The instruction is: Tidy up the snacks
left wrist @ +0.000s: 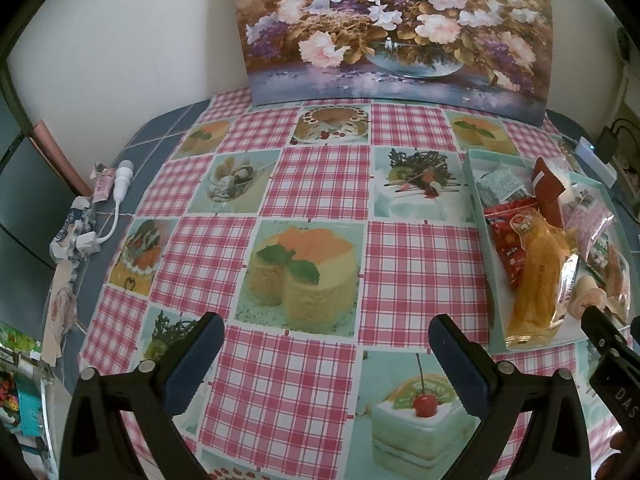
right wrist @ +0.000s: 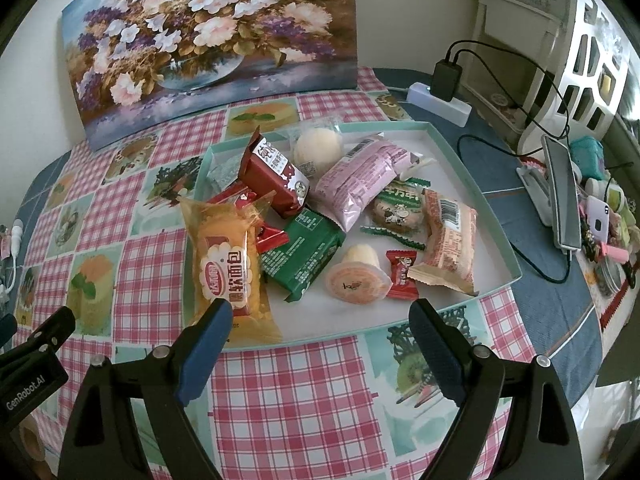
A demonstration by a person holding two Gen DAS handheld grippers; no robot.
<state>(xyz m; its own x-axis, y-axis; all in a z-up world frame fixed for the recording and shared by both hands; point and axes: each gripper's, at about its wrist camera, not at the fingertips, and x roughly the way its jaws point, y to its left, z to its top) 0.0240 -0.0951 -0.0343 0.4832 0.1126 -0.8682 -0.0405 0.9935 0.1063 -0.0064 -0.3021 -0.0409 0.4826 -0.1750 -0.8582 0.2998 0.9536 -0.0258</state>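
Both our left tongs (left wrist: pixel 326 338) and right tongs (right wrist: pixel 320 322) gape empty; ahead of the right, the overhanging bread pack (right wrist: pixel 228 264) could slide off the tray (right wrist: pixel 496 220).

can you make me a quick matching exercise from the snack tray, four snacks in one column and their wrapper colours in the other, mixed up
Snacks in the tray:
1. soft bread pack
2. flat biscuit pack
3. long pack at the middle of the tray
4. small sweet beside the jelly cup

Colours:
A. pink
B. red
C. orange-yellow
D. green

Pairs: 1-C, 2-D, 3-A, 4-B
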